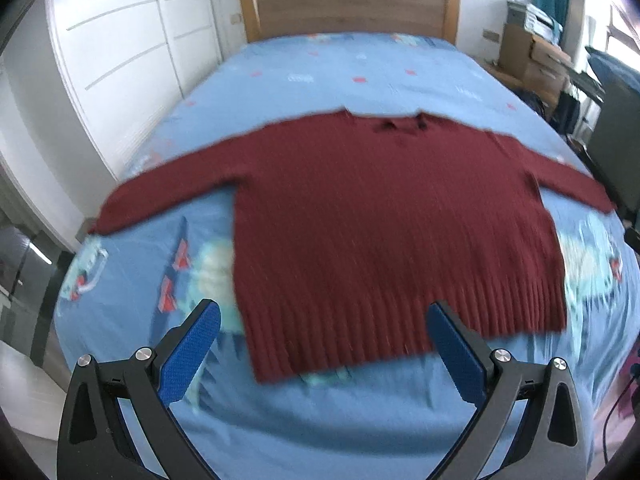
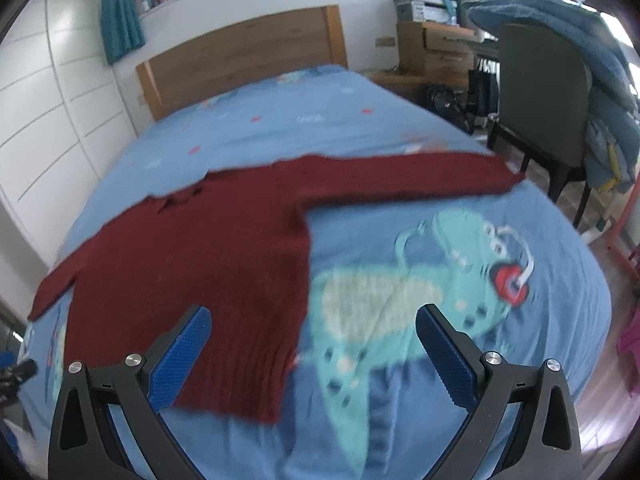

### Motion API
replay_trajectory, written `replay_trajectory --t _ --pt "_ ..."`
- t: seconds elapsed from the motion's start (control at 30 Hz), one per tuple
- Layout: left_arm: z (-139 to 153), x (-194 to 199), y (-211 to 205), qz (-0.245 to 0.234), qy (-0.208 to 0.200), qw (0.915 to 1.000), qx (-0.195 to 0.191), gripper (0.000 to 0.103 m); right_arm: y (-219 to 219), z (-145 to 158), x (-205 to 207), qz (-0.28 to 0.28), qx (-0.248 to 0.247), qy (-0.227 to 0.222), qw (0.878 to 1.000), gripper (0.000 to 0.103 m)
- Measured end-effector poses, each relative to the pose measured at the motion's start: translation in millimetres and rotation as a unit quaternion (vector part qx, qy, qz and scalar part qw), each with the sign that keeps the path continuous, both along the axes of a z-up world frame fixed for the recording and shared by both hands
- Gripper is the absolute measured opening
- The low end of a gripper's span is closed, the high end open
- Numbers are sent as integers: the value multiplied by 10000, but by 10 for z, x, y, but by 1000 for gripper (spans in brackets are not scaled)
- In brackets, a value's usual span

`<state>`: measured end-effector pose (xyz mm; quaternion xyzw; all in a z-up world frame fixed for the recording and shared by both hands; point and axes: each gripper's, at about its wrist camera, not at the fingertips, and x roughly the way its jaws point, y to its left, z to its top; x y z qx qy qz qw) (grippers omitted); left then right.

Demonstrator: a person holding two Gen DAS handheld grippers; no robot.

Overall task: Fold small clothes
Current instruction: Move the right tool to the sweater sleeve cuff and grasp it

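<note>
Grippers left (image 1: 323, 322) and right (image 2: 313, 324) agape above flat red sweater (image 1: 384, 216) on bed (image 1: 360, 68), likely sleeve fold next.

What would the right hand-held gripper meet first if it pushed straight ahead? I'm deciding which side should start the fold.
Probably the bare blue dinosaur-print bedsheet, just right of the dark red knit sweater's side edge. The open right hand-held gripper straddles that edge, and blur makes depth uncertain.

left claw (image 1: 323, 322): jaws spread wide, holding nothing | right claw (image 2: 313, 325): jaws spread wide, holding nothing
</note>
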<state>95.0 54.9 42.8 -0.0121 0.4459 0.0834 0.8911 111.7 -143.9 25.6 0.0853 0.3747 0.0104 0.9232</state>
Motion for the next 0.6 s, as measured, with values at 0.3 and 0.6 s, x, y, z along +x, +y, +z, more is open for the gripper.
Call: replay_trajectory --t 0.3,0.6 --pt "238 330 391 601 -245 9977 218 101 -549 -58 664 -329 161 10 9993 102" --pt "13 442 693 1143 39 9934 130 101 -1270 -639 1403 -794 890 688 9905 102"
